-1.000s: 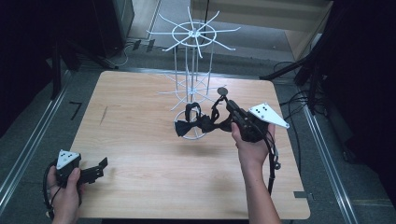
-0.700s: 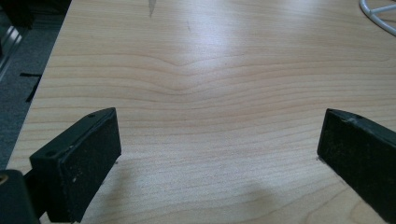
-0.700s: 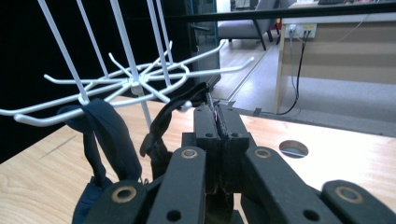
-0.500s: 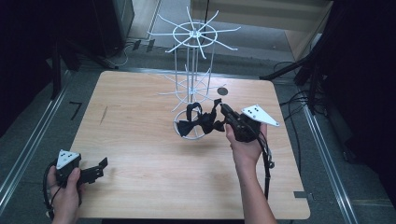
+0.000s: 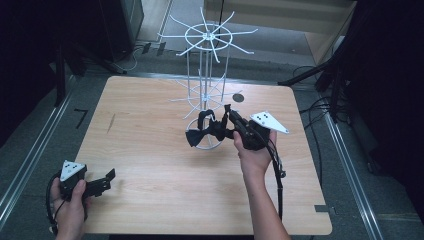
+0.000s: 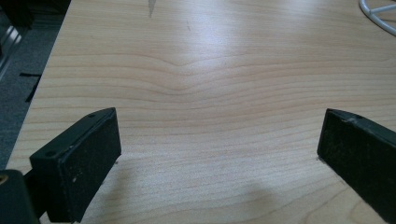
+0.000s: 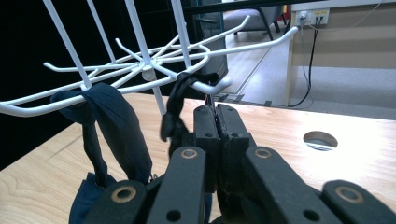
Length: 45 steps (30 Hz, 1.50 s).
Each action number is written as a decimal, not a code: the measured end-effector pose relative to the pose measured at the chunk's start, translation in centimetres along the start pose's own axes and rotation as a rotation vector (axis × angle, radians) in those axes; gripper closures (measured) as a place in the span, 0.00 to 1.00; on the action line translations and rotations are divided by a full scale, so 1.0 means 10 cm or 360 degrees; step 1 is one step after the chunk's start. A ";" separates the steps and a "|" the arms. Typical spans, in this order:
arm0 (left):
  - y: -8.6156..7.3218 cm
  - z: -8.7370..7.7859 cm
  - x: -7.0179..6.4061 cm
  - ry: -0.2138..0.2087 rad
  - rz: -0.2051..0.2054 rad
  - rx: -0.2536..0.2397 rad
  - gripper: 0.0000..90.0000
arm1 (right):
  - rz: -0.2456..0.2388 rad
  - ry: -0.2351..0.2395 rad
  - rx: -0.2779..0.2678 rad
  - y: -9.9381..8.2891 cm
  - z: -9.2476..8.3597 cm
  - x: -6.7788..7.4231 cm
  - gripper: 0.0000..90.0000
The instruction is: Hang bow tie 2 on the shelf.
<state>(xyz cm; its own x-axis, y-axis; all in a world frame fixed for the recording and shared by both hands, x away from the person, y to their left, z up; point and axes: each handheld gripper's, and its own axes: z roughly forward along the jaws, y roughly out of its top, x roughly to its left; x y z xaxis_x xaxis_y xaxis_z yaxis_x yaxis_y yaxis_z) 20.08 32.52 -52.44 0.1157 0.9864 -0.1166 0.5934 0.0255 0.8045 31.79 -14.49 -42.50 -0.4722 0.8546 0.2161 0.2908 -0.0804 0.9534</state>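
The right gripper (image 5: pixel 231 126) has its fingers closed on the strap of a dark bow tie (image 5: pixel 201 134), hanging it on a low hook of the white rack (image 5: pixel 205 95) near the worktop's far edge. Next the strap must settle over the hook before release. The left gripper (image 5: pixel 102 181), fingers wide, rests at the near left corner

A wire rack (image 5: pixel 205 90) stands on the table (image 5: pixel 150 150), just behind its middle. A bow tie (image 5: pixel 207 131) hangs at the rack's base ring, between the right gripper's (image 5: pixel 231 120) pressed-together jaws. A round hole (image 5: pixel 238 97) lies right of the rack. The left gripper (image 5: pixel 102 181) rests at the near left corner.
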 end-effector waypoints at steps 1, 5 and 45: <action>0.00 0.00 0.00 0.0000 0.0001 0.0000 0.00 | 0.0004 0.0001 0.0002 -0.01 0.01 0.00 0.99; 0.00 0.00 0.00 -0.0001 0.0001 0.0001 0.00 | 0.0014 0.0008 0.0008 -0.03 0.05 0.00 0.99; 0.00 0.00 -0.01 0.0005 0.0013 -0.0002 0.00 | 0.0006 -0.0019 0.0088 -0.35 -0.45 -0.32 0.00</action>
<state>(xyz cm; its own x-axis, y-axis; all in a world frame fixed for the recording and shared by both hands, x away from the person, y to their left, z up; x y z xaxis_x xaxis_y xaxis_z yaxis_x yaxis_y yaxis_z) 20.08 32.42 -52.45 0.1181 0.9871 -0.1083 0.5916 0.0177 0.8061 28.53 -19.29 -45.59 -0.4612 0.8604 0.2167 0.3384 -0.0552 0.9394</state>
